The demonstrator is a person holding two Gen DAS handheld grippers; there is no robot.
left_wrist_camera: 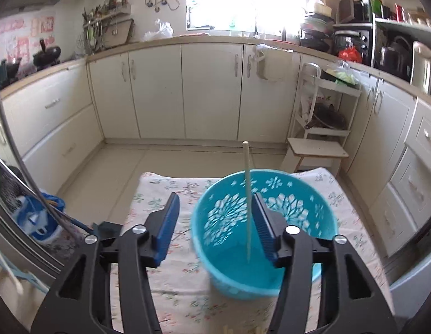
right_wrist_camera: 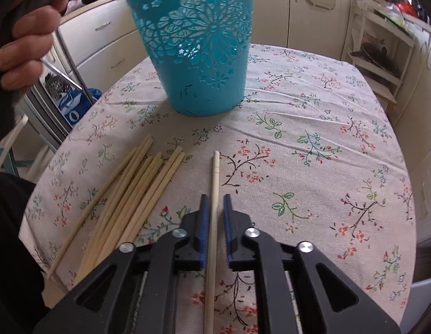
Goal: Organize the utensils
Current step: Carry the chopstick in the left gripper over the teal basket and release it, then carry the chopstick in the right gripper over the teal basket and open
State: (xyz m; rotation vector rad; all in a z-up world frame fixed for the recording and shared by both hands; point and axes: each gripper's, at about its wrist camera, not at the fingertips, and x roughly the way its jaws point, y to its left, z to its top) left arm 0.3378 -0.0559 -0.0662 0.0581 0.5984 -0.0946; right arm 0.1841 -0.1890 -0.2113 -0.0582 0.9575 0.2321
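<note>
While hovering over the blue bucket point(left_wrist_camera: 266, 231), left gripper point(left_wrist_camera: 215, 222) with jaws standing well apart, nothing pressed between the pads. One pale chopstick point(left_wrist_camera: 246, 200) upright inside the bucket, tip down near the bottom, top end poking above the rim; seen between the two blue pads point(left_wrist_camera: 168, 228), much nearer the right-hand one, though touching it or just beside it cannot be told. Bucket standing on the flowered tablecloth point(left_wrist_camera: 159, 264), toward the far half of the table, its perforated flower pattern showing on the wall.

From the right wrist view: right gripper point(right_wrist_camera: 214, 208) low over the cloth point(right_wrist_camera: 312, 153), jaws slightly parted, with a single chopstick point(right_wrist_camera: 214, 194) lying on the table lengthwise in the gap between the pads. Left pad close against the stick, right pad clearly off it; not clamped. Far end of that stick pointing toward the bucket point(right_wrist_camera: 198, 55), which stands farther off, well apart from the fingertips. Loose bundle of chopsticks point(right_wrist_camera: 132, 194) lying flat just to the left of the gripper, fanned out at an angle, near the single stick but not touching it. Hand point(right_wrist_camera: 26, 41) at the upper left of that view, wrapped round the handle of the other gripper, above and beside the bucket rim.
</note>
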